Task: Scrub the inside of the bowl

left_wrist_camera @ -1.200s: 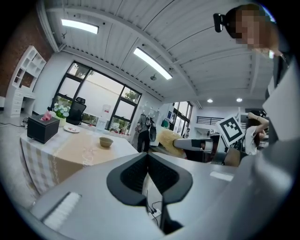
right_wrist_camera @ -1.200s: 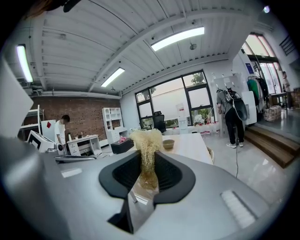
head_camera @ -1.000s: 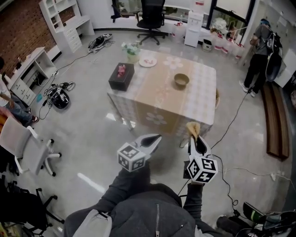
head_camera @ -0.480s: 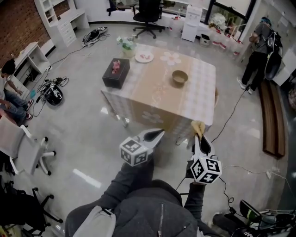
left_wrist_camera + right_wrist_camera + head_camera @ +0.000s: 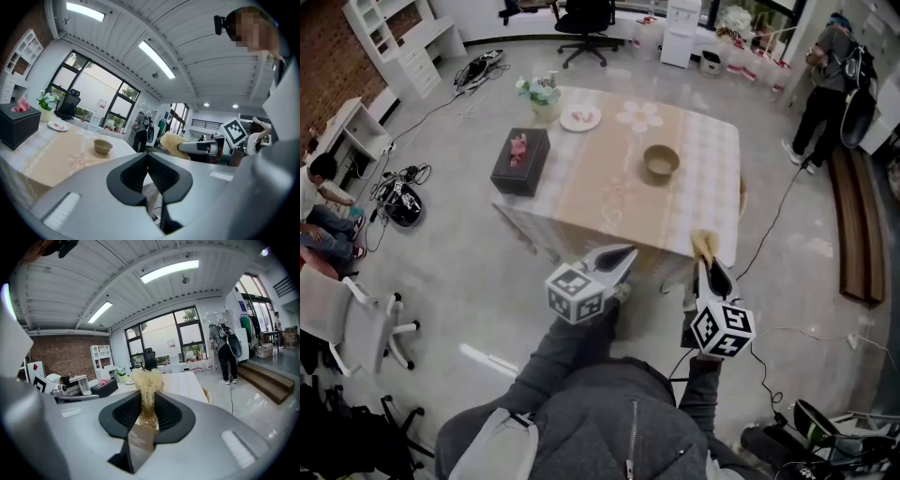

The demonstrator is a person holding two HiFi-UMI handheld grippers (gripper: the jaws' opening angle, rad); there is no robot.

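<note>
Premises: an open-plan office, fitted out as a work or test room. Evidence:
- A black swivel chair (image 5: 586, 19) and a white swivel chair (image 5: 354, 323) stand on a polished grey floor (image 5: 469, 281).
- White shelving and desks (image 5: 403, 42) line a brick wall (image 5: 326, 66).
- Loose cables (image 5: 773, 220) trail across the floor.
- Ceiling strip lights (image 5: 157, 58) and full-height windows (image 5: 93, 96).
- One cloth-covered table (image 5: 703, 187) stands mid-room.

The bowl (image 5: 661, 161) sits on the table (image 5: 712, 192), right of the box (image 5: 520, 161) and plate (image 5: 580, 117).
</note>
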